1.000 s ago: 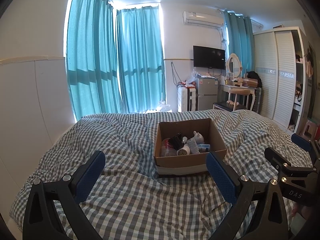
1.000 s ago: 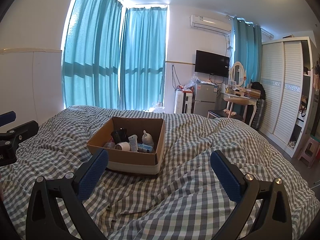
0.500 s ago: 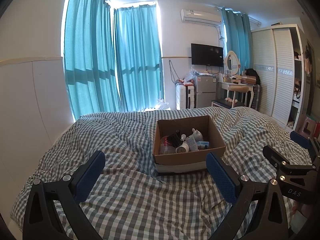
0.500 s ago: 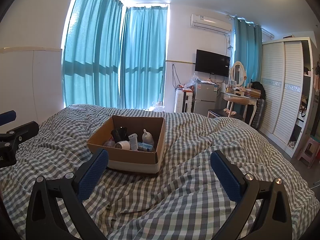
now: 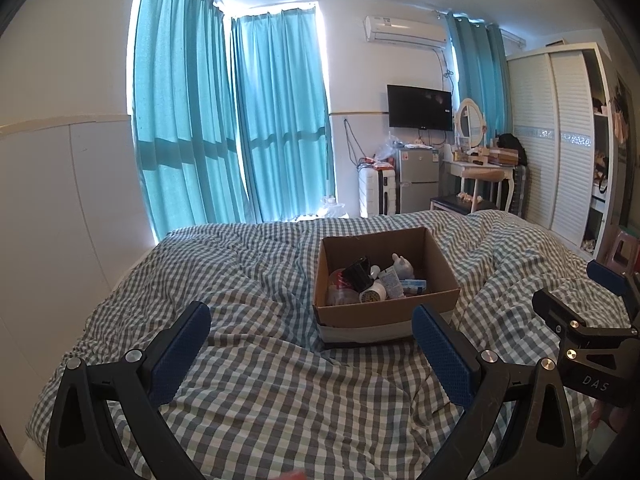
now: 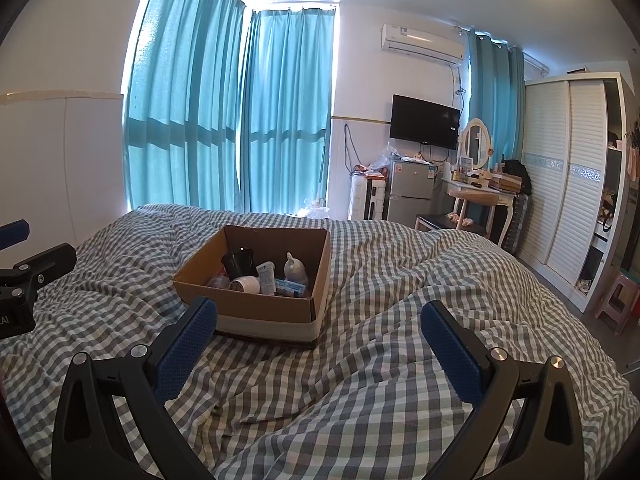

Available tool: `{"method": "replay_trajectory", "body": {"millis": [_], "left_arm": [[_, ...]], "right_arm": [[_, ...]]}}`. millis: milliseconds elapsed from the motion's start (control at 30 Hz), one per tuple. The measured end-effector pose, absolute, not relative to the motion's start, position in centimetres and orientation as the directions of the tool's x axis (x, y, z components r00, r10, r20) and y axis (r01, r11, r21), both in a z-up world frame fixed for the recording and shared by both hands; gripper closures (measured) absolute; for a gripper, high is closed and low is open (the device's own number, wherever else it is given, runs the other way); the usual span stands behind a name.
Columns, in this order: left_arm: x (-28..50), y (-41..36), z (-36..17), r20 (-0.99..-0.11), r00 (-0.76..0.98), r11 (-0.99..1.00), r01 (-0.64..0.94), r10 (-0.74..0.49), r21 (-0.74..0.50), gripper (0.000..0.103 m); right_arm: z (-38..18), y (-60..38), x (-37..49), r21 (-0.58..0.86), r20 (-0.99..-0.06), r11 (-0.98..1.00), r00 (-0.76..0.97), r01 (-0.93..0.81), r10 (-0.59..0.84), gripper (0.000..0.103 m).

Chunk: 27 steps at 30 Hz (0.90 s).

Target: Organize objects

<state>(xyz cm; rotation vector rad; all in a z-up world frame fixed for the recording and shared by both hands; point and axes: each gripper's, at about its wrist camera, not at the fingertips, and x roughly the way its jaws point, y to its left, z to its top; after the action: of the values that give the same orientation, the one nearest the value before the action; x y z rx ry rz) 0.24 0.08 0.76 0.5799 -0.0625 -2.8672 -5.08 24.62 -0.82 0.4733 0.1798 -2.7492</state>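
Left gripper (image 5: 310,320): one, blue pads spread wide, nothing between them, held above the checked quilt near the camera
Right gripper (image 6: 318,314): one, fingers spread wide apart and holding nothing; its side also shows at the right edge of the left wrist view
Cardboard box (image 5: 384,314): one, open-topped, sitting on the quilt (image 5: 248,280) mid-bed, just beyond both grippers; right of centre in the left view, left of centre in the right view
Box contents: a jumble; one black cup (image 6: 239,264) tipped at the far left, one white round jar (image 6: 245,284) lying at the near side, one white tube (image 6: 267,278), one pale bottle (image 6: 295,269) at the far right, one blue-and-white pack (image 6: 291,288) lying flat; a clear item at the near left is too blurred to name
Curtains (image 5: 236,132): teal, two panels behind the bed, a third by the wardrobe (image 5: 556,140)
Far wall: one television (image 5: 419,107), one air conditioner (image 5: 405,31), one small fridge (image 5: 416,184), one dressing table with an oval mirror (image 5: 470,122)
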Motion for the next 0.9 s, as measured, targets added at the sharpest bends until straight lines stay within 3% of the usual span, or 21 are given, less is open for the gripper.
{"method": "replay_trajectory", "body": {"millis": [900], "left_arm": [[0.08,-0.07,0.28,-0.401,-0.89,-0.976,0.206,-0.216,0.069,0.0]], "right_arm": [[-1.23,24.51,-5.01,-0.07,-0.356,-0.932,-0.882,0.355,-0.31,0.001]]}}
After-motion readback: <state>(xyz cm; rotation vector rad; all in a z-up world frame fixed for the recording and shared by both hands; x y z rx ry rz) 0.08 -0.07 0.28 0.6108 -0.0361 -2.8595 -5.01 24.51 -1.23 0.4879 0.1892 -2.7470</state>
